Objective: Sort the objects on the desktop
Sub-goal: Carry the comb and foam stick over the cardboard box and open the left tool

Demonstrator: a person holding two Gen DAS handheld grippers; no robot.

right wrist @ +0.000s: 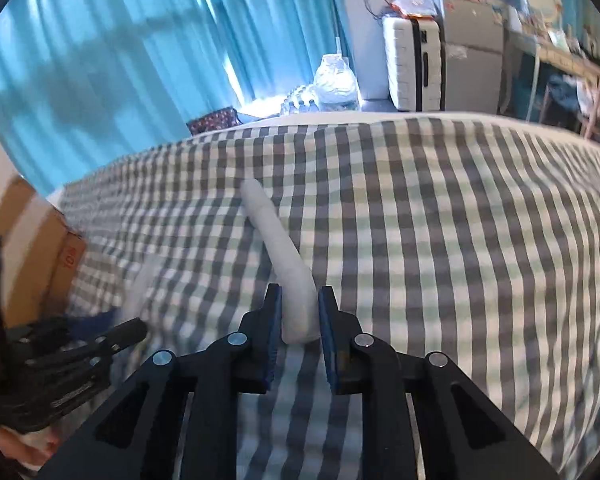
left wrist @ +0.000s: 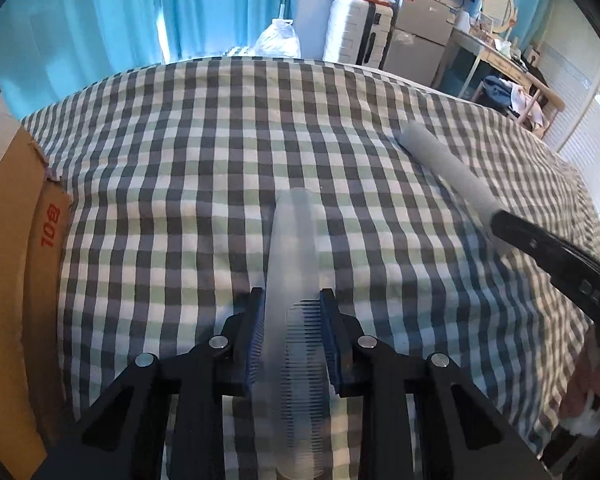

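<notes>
In the left wrist view my left gripper (left wrist: 292, 300) is shut on a long translucent plastic case (left wrist: 290, 240) that points away over the checked cloth. A dark fine-toothed comb (left wrist: 304, 344) shows through the case between the pads. At the right, my right gripper (left wrist: 500, 220) holds the near end of a white matte tube (left wrist: 440, 160). In the right wrist view the right gripper (right wrist: 299, 300) has its blue pads against both sides of that white tube (right wrist: 276, 240), which curves away to the upper left. The left gripper (right wrist: 132, 328) is blurred at the lower left.
A grey, green and white checked cloth (left wrist: 180, 160) covers the whole work surface. A brown cardboard box (left wrist: 8, 220) stands against its left edge. Beyond the far edge are blue curtains, a clear plastic bag (left wrist: 278, 38), a white suitcase (left wrist: 356, 32) and a cluttered desk.
</notes>
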